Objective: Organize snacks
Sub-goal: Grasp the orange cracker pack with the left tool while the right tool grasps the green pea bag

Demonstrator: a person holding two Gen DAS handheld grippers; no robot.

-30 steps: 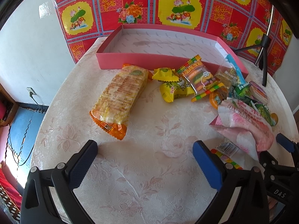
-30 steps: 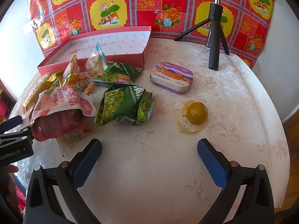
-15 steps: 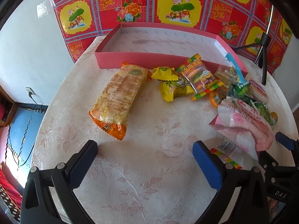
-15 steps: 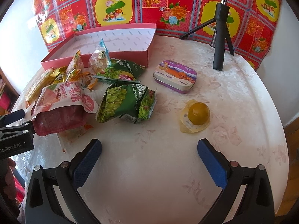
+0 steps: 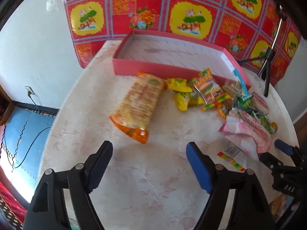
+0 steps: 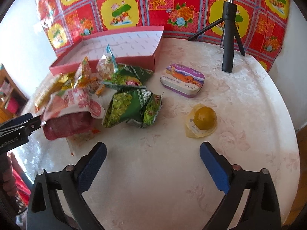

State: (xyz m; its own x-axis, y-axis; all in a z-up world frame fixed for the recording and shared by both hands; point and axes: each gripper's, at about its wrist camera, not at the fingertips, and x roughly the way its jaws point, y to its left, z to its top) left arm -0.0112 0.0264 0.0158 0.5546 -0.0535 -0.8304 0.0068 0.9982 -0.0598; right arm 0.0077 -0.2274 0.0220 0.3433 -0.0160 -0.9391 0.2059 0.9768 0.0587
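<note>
A shallow pink box [image 5: 168, 68] stands empty at the back of the round table; it also shows in the right wrist view [image 6: 122, 59]. A long orange cracker pack [image 5: 139, 101] lies just ahead of my left gripper [image 5: 148, 151], which is open and empty. Yellow packets [image 5: 182, 94], a striped candy bag [image 5: 208, 88] and a pink pouch [image 5: 247, 132] lie to its right. My right gripper [image 6: 152, 151] is open and empty above the table, with a green pea bag [image 6: 132, 108], a jelly cup [image 6: 203, 118] and a purple tin [image 6: 182, 80] ahead.
A black tripod [image 6: 228, 38] stands at the back right of the table. A red and yellow flowered cloth [image 5: 191, 13] hangs behind the box. The table edge [image 6: 287, 115] curves close on the right. A small rainbow candy strip [image 5: 232, 159] lies by the left gripper's right finger.
Both grippers have moved forward and turned a little; the snacks sit closer in both views. The left view has swung so the cracker pack lies nearer the fingers. Nothing was picked up.
</note>
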